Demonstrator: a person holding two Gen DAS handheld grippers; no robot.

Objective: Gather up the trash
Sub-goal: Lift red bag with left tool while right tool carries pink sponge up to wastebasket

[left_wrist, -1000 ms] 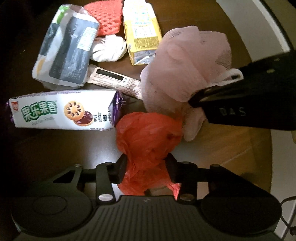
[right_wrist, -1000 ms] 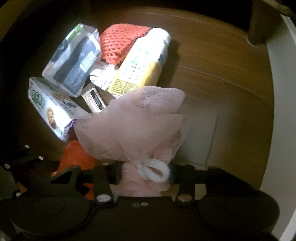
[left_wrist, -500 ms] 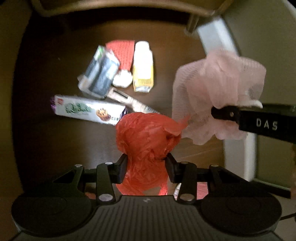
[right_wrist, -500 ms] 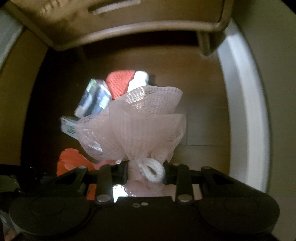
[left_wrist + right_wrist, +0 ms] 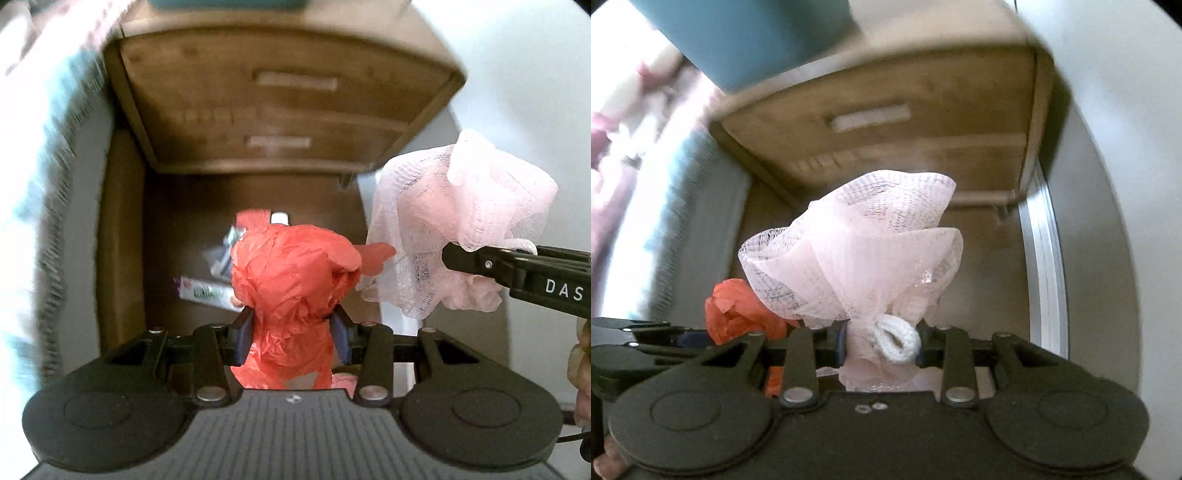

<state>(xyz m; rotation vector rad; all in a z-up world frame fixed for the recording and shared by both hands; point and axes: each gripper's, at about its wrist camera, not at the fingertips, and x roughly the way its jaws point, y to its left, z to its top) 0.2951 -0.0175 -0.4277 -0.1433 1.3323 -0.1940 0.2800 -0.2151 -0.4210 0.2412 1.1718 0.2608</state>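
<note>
My left gripper [image 5: 291,338] is shut on a crumpled orange plastic bag [image 5: 291,280], held high above the floor. My right gripper [image 5: 882,341] is shut on a pale pink mesh bath puff [image 5: 857,254] at its white cord loop [image 5: 897,339]. In the left wrist view the pink puff [image 5: 461,225] hangs to the right in the right gripper's black fingers [image 5: 480,260]. In the right wrist view the orange bag [image 5: 738,310] shows at the left. Far below on the dark wooden floor [image 5: 166,229] lie a biscuit box [image 5: 207,293] and other wrappers, partly hidden behind the orange bag.
A wooden bedside cabinet [image 5: 280,99] with two drawers stands beyond the litter. A blurred bed edge [image 5: 48,177] fills the left, a white wall and skirting [image 5: 1045,266] the right. A teal object [image 5: 750,40] sits on top of the cabinet.
Both grippers have risen a long way with the orange bag and pink puff; the floor litter has shrunk far below and the cabinet front has come into view.
</note>
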